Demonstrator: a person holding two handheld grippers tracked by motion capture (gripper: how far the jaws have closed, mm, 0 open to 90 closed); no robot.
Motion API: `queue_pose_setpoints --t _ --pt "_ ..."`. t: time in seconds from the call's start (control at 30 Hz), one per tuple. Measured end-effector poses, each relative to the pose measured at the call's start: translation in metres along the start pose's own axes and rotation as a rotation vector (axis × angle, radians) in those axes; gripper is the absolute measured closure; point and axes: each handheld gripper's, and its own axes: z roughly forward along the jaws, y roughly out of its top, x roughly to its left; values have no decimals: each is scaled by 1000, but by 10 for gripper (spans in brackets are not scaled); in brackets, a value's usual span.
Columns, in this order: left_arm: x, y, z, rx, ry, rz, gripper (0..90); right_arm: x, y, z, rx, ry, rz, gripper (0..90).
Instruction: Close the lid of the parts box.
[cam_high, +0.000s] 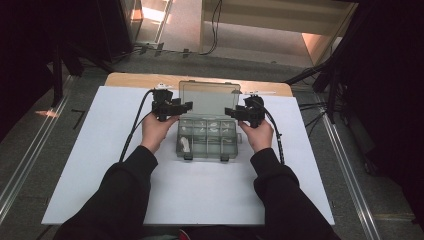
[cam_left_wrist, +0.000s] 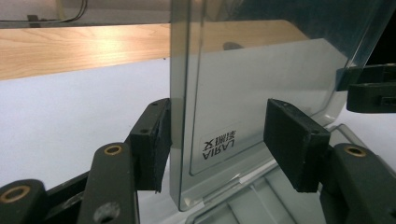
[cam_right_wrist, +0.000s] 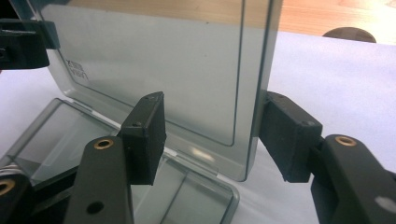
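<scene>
On the white table (cam_high: 100, 165) the compartment box (cam_high: 207, 137) sits between both hands, its smoky lid (cam_high: 210, 99) already standing upright. The left gripper (cam_high: 186, 106) and right gripper (cam_high: 227, 112) straddle the lid's side edges, jaws spread — not pinching. What's left looks like letting go.

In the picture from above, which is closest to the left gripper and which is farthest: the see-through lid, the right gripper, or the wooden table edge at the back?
From the left gripper:
1. Lid, standing open right beside its jaws.
2. Wooden table edge, behind it, a little farther.
3. Right gripper, across the box, on the lid's far side.
</scene>
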Motion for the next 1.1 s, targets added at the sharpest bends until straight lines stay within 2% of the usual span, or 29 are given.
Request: queue_pose_setpoints --t 0.1,0.23,0.37,0.63,0.97,1.1 --pt "-4 1 -4 1 0 19 428 2 -1 -4 -7 1 -7 409" --pt "-6 0 -7 9 -3 22 433 4 -3 -7 -9 -2 -23 410" --pt "-9 -1 -10 13 4 49 443 4 -4 -10 -17 12 -14 414" --pt "-8 -5 -15 4 -23 24 460 4 -7 -14 -27 31 -12 423" --pt "-13 -8 -22 18 -23 58 450 6 -11 -20 -29 44 -21 412" --pt "-13 -9 -23 30 -33 52 435 7 -12 -21 -23 45 -28 393"
